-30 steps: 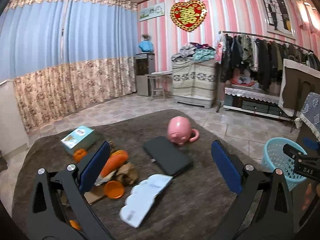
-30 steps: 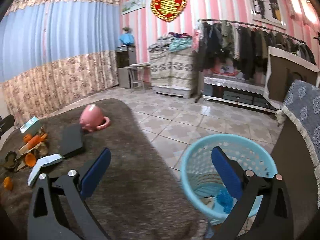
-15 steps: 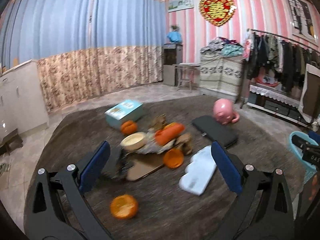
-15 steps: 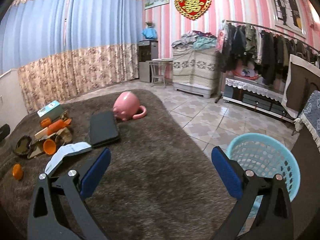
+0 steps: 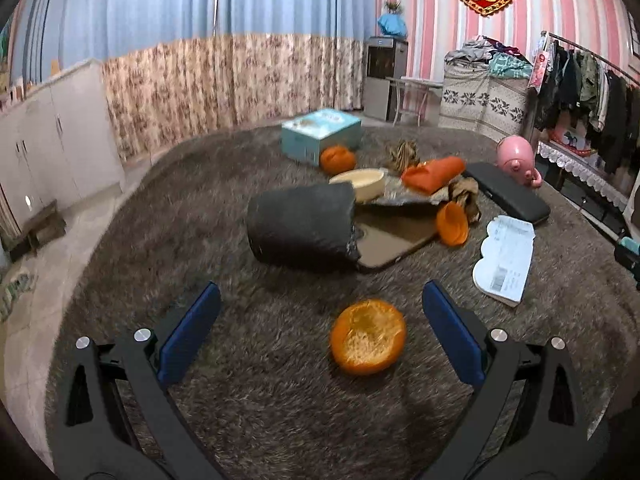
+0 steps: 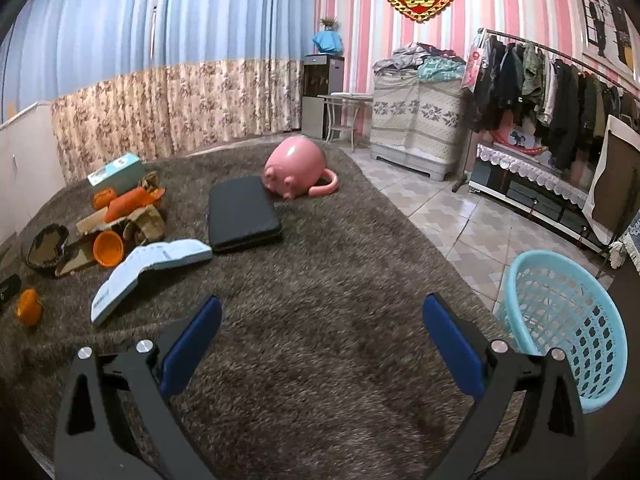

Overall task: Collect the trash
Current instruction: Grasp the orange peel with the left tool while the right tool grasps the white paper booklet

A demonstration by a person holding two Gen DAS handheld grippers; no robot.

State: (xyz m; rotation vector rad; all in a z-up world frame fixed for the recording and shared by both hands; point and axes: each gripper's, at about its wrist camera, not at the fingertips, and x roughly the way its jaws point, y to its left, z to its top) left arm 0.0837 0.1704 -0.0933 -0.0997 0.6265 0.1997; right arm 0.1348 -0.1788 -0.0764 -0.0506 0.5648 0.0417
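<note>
An orange peel (image 5: 367,336) lies hollow side up on the brown rug (image 5: 280,400), between the spread fingers of the left gripper (image 5: 320,332), which is released and holds nothing. Beyond the peel sits the main litter pile: a black bag (image 5: 302,226) on its side, resting on a brown board (image 5: 394,240), with a cream bowl (image 5: 362,184) behind it, an orange cup (image 5: 452,224) tipped over beside the board, an orange wrapper (image 5: 434,174) on crumpled paper, and a second peel (image 5: 338,159) against a teal box (image 5: 320,134). A white booklet (image 5: 506,258) lies right of the pile, near a black case (image 5: 508,198) and a pink pig mug (image 5: 516,156) tipped on its side.

The right gripper (image 6: 322,336) hovers over bare rug, its jaws wide apart and empty. A blue basket (image 6: 568,320) stands on the tiled floor (image 6: 460,216) just off the rug's edge, right of this gripper. From this view the pile is far left, with the first peel (image 6: 29,307) near the frame edge.
</note>
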